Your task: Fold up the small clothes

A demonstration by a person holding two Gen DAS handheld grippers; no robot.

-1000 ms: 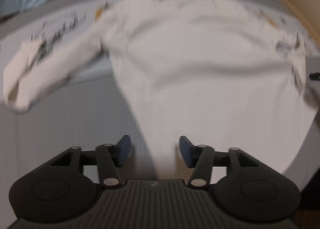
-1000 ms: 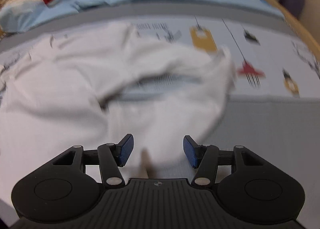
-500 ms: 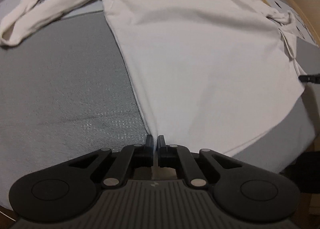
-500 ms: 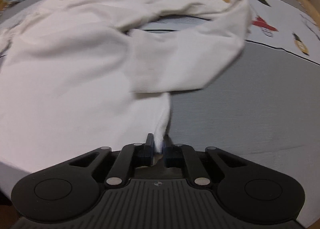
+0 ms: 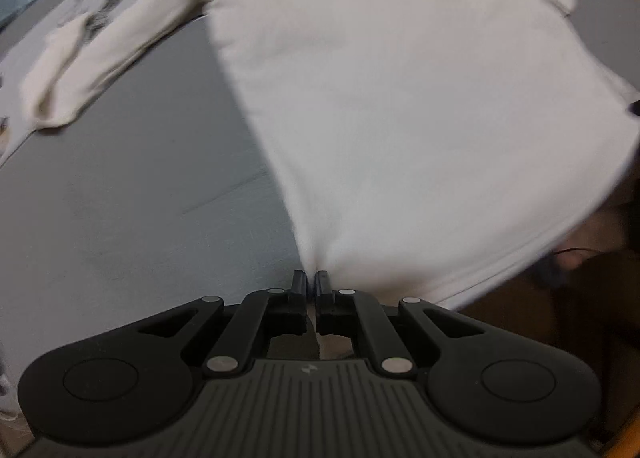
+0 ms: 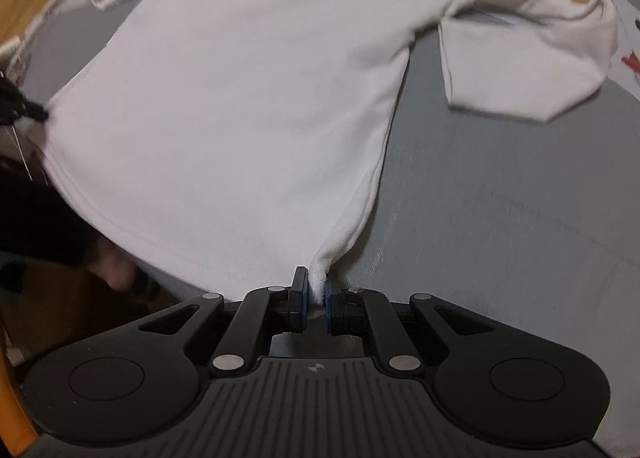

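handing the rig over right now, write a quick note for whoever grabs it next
Left gripper: shut on the near left hem corner of the white shirt.
Right gripper: shut on the near right hem corner of the same shirt.
Shirt: long-sleeved, body spread over the grey cover, collar end away from you; hem edge hangs past the near edge. Left sleeve lies out straight; right sleeve is doubled back on itself.
Done: both hem corners gripped, body fairly flat.
Left: every fold; probably straighten the right sleeve first.
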